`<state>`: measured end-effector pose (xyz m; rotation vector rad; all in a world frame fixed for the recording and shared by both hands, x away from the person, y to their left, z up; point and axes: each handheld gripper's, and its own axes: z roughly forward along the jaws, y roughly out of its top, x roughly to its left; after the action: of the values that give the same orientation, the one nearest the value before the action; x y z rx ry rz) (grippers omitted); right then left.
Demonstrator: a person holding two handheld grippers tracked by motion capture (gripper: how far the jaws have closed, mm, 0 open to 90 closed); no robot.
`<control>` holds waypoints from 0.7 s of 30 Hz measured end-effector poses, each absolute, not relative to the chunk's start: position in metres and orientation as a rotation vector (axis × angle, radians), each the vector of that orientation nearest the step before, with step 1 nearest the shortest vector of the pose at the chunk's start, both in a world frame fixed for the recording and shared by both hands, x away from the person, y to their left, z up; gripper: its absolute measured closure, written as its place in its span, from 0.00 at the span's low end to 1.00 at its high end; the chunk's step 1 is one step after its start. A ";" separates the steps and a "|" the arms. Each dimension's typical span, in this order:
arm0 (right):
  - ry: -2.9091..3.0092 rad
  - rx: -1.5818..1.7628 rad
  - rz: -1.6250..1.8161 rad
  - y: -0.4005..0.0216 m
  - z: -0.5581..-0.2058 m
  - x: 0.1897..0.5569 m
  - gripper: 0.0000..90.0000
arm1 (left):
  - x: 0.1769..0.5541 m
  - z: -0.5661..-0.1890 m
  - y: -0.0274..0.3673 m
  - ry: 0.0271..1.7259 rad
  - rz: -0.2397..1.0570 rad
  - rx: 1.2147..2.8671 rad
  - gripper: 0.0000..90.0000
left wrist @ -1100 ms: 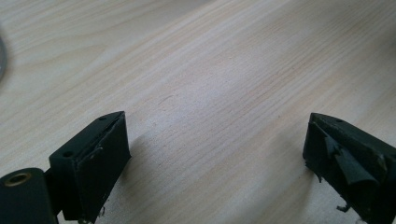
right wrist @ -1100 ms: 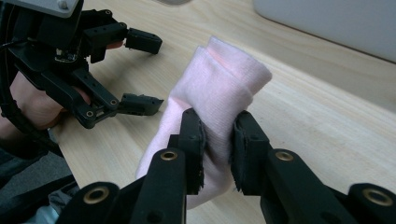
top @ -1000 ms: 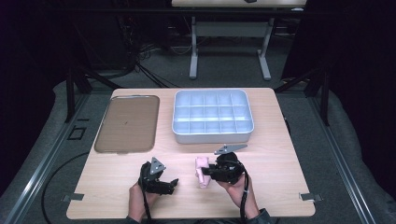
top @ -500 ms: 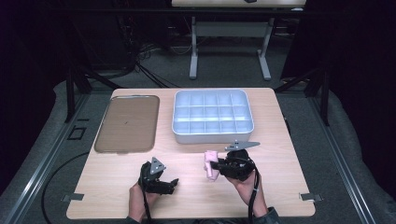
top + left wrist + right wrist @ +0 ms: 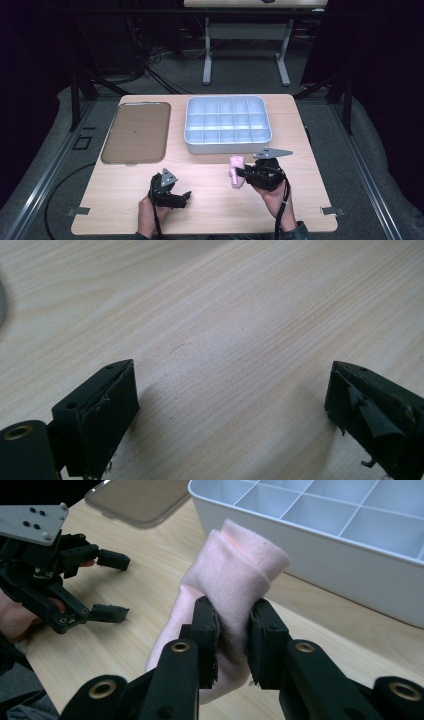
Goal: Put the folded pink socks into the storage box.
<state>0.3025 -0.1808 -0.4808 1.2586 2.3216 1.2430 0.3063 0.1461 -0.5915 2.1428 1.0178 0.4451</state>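
A pink rolled cloth (image 5: 235, 171) (image 5: 225, 580) is pinched in my right gripper (image 5: 242, 174) (image 5: 232, 625), lifted a little above the table just in front of the white compartment tray (image 5: 227, 145) (image 5: 320, 550). The jaws press into the cloth's middle and its ends stick out above and below them. My left gripper (image 5: 182, 196) (image 5: 230, 405) rests low over bare wood near the table's front, open, with nothing between its jaws. It also appears in the right gripper view (image 5: 112, 585), held in a hand.
A flat brown tray (image 5: 135, 132) (image 5: 135, 497) lies at the left, beside the white compartment tray. The wooden table (image 5: 210, 215) has its front edge close behind both hands. A second table stands farther back on the dark floor.
My right gripper has carried the pink cloth to the right and forward, toward the white tray's front wall. The left gripper has stayed in place, open.
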 end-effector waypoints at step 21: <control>2.140 1.292 1.206 -0.231 -0.447 0.302 0.84 | 0.306 -0.591 0.146 1.020 0.447 2.142 0.07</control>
<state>0.3023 -0.2312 -0.4465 1.2917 2.1398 1.2063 0.3064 0.1460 -0.5915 2.1424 1.0196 0.4472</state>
